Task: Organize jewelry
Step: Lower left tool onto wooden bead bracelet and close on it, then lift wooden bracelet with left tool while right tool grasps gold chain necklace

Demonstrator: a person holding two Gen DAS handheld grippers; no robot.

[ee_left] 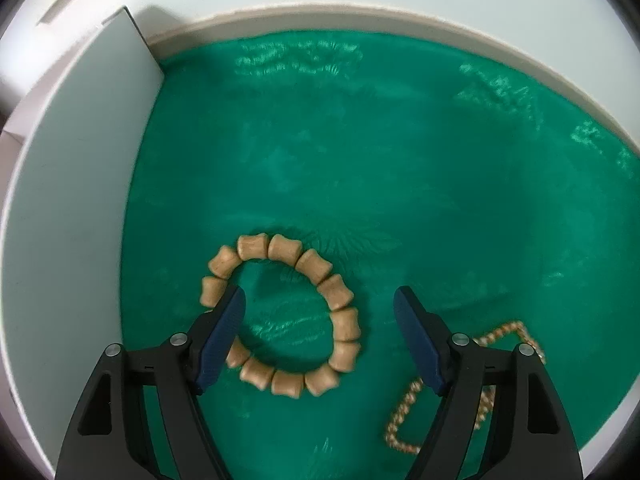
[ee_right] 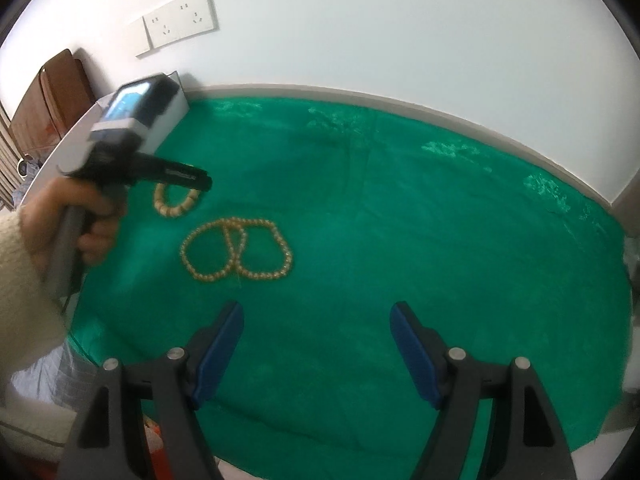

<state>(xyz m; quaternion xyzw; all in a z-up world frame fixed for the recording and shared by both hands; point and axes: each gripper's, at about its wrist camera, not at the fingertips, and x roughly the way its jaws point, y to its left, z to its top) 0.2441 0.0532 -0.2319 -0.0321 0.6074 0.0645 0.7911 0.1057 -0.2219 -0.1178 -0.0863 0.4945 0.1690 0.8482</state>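
In the left wrist view we see our left gripper (ee_left: 320, 300) with its two blue pads (ee_left: 224, 336) spread wide and holding nothing. It hovers low over a green cloth (ee_left: 360, 152). One bracelet (ee_left: 280, 320) of thick wooden beads lies flat on the cloth; the left pad stands over its left side, and the right pad is beside the ring, outside it. To the lower right lies a string of small beads (ee_left: 404, 412), partly hidden behind the right finger. One white box (ee_left: 80, 184) stands at the left edge of the cloth.

In the right wrist view our right gripper (ee_right: 318, 320) is also released, empty, above the near part of the cloth (ee_right: 400, 200). We count two loops of small beads (ee_right: 236, 250) that overlap in the middle, and one bracelet (ee_right: 176, 202) behind them, under the left gripper (ee_right: 176, 174) that a hand (ee_right: 76, 224) holds. Two sockets (ee_right: 180, 20) are on the wall.
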